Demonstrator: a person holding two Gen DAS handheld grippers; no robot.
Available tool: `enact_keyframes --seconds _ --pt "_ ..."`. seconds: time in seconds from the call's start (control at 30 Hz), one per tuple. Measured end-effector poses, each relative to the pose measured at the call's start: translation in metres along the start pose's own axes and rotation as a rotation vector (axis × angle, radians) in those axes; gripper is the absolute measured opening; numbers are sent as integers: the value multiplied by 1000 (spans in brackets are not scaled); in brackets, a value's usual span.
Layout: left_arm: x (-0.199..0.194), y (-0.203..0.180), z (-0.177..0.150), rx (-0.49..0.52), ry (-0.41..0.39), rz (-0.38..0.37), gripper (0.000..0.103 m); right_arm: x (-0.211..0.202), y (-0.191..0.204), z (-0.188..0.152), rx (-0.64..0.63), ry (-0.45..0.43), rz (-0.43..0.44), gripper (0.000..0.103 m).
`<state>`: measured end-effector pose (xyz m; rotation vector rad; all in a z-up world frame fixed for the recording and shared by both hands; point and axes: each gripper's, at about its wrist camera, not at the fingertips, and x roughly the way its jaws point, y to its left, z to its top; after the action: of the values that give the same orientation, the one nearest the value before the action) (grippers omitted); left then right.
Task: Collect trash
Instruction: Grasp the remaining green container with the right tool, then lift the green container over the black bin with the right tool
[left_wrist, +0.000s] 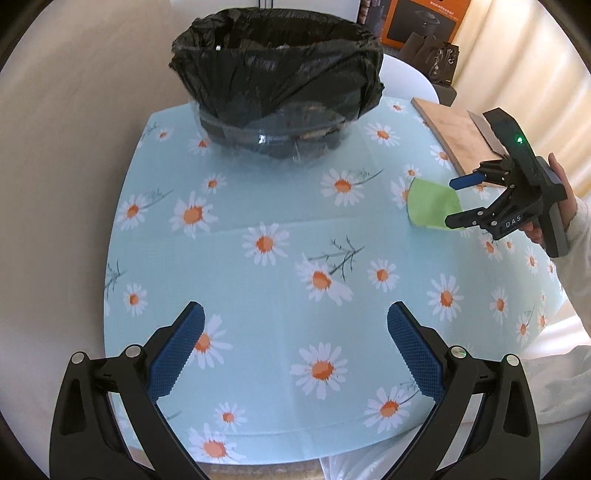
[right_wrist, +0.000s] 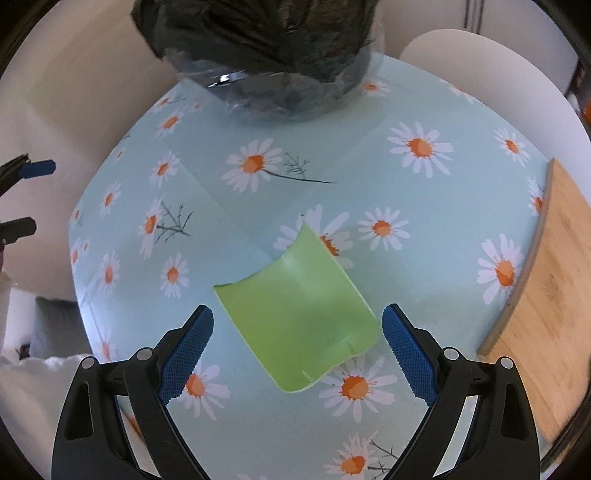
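Two grippers: both spread wide, empty.
Left gripper (left_wrist: 295, 347): over bare daisy tablecloth (left_wrist: 258, 295).
Bin (left_wrist: 277, 92): black-lined, far edge.
Green paper (right_wrist: 295, 314): flat on cloth, between right gripper (right_wrist: 297, 345) fingers.
Wooden board (right_wrist: 546, 295): right edge.

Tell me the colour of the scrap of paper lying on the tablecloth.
Light green paper, plain with no print, seen best in the right wrist view.

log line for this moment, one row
phase: approach | right gripper: open, over green paper, not gripping | left gripper: open, empty | bin: black bag, far side | paper on tablecloth
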<state>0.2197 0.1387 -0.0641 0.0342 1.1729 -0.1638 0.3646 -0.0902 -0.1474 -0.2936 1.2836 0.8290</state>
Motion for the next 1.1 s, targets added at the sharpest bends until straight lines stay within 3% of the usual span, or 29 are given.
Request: enact_keyframes --seconds 0.27,0.3,0.33,0.4,0.83,1.1 --pt "1 0 -10 -33 26 10 97 18 9 -9 -101 20 -99 88" --pt "1 -1 -11 -34 26 7 97 18 9 -10 -100 13 -107 83" --pt "2 -1 -10 -36 26 7 97 18 7 -10 -90 10 -93 74" --pt "3 -2 -9 -39 28 4 97 15 4 -12 -56 -7 -64 73" --pt "14 -31 10 76 62 -23 97 -21 -3 -43 83 -118 -6 73" --pt "10 -48 30 115 32 -95 97 -50 22 -39 47 -204 12 73"
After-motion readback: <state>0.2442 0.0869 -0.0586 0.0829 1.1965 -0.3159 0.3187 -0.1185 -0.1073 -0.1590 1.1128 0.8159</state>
